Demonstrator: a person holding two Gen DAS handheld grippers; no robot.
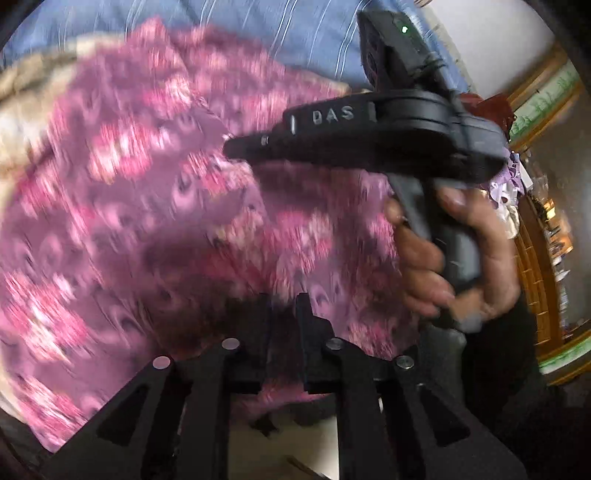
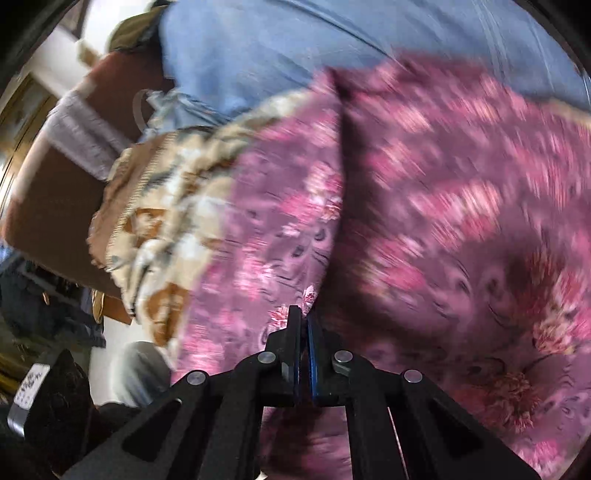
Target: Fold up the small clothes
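A purple garment with pink flowers (image 1: 147,221) fills most of both views, blurred by motion. At the bottom of the left wrist view my left gripper (image 1: 283,306) is shut on a fold of it, with the cloth bunched between the fingers. My right gripper (image 2: 303,321) has its blue pads pressed together on an edge of the same garment (image 2: 443,184). The left wrist view also shows the right gripper (image 1: 231,147) from the side, its tip on the cloth, with a person's hand (image 1: 436,266) around its handle.
A blue striped sheet (image 1: 258,29) lies beyond the garment. A beige patterned cloth (image 2: 159,221) lies to its left beside brown furniture (image 2: 55,184). Wooden shelving (image 1: 535,277) stands at the right edge of the left wrist view.
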